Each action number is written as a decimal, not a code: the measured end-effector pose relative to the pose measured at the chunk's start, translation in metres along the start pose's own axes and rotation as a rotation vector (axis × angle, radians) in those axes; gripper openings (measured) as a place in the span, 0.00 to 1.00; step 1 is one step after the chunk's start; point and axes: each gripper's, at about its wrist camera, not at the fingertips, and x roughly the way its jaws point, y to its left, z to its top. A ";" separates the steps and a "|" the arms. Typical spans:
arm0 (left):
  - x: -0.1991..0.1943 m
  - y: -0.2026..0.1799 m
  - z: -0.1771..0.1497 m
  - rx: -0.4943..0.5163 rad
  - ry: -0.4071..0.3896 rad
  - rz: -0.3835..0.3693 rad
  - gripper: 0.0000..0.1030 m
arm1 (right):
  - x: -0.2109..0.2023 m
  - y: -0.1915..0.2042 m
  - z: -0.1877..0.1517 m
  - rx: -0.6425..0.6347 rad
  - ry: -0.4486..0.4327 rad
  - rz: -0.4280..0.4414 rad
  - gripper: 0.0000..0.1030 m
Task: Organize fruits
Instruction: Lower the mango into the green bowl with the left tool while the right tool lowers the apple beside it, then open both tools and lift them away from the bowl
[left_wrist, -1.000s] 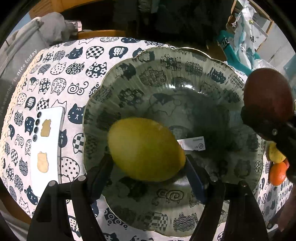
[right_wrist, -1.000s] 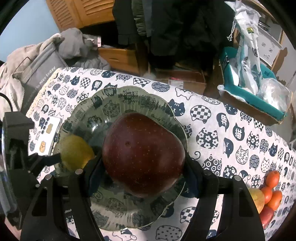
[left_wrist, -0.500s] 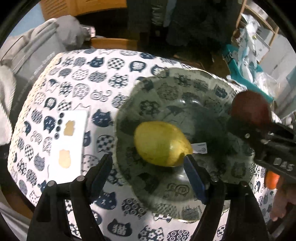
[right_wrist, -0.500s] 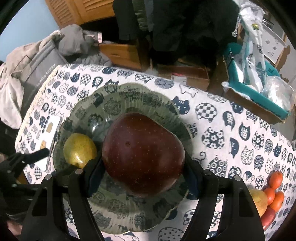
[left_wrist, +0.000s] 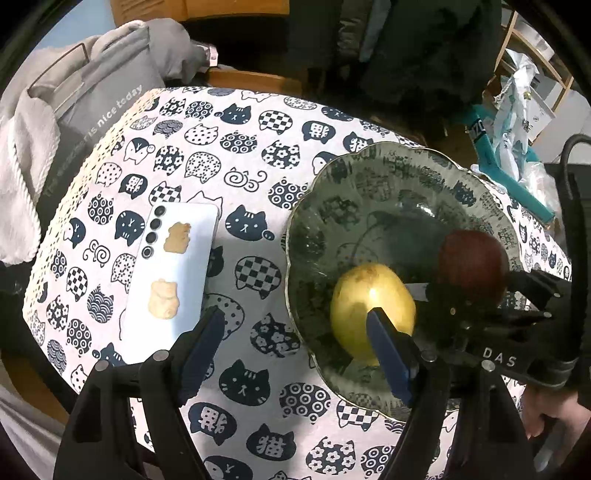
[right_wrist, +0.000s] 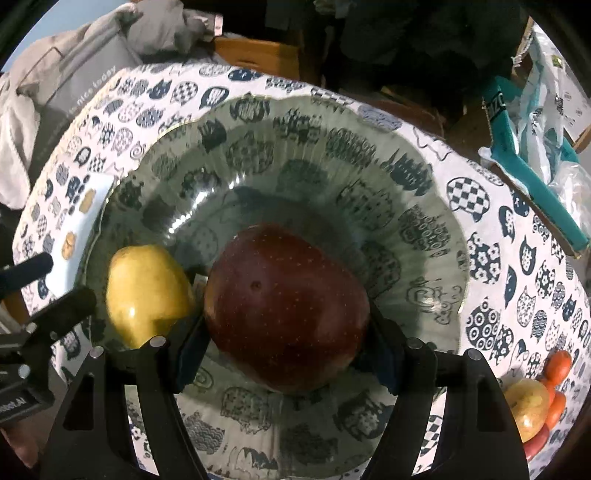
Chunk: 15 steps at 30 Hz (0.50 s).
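Note:
A yellow pear (left_wrist: 371, 308) lies loose in the patterned glass plate (left_wrist: 369, 184); it also shows in the right wrist view (right_wrist: 146, 291). My left gripper (left_wrist: 295, 354) is open and empty, pulled back left of the pear over the tablecloth. My right gripper (right_wrist: 284, 350) is shut on a dark red apple (right_wrist: 286, 306) and holds it low over the plate (right_wrist: 295, 122), right beside the pear. The apple also shows in the left wrist view (left_wrist: 471, 264), in the right gripper's fingers.
A white phone (left_wrist: 170, 273) lies on the cat-print cloth left of the plate. A pile of small oranges and apples (right_wrist: 539, 398) sits at the table's right. Grey clothes (left_wrist: 74, 110) hang off the far left edge. A teal box (right_wrist: 532, 173) stands beyond.
My left gripper let go of the pear, left it in the plate and drew back to the left. My right gripper lowered the apple into the plate beside the pear.

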 end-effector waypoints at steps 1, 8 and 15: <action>0.000 0.001 0.000 -0.003 0.002 -0.002 0.78 | 0.002 0.000 0.000 -0.002 0.006 -0.001 0.73; -0.004 0.002 0.001 -0.006 -0.002 -0.003 0.78 | 0.009 0.006 -0.002 -0.036 0.038 -0.007 0.73; -0.010 0.006 0.002 -0.022 -0.009 -0.014 0.78 | -0.004 0.010 0.004 -0.038 -0.018 0.017 0.79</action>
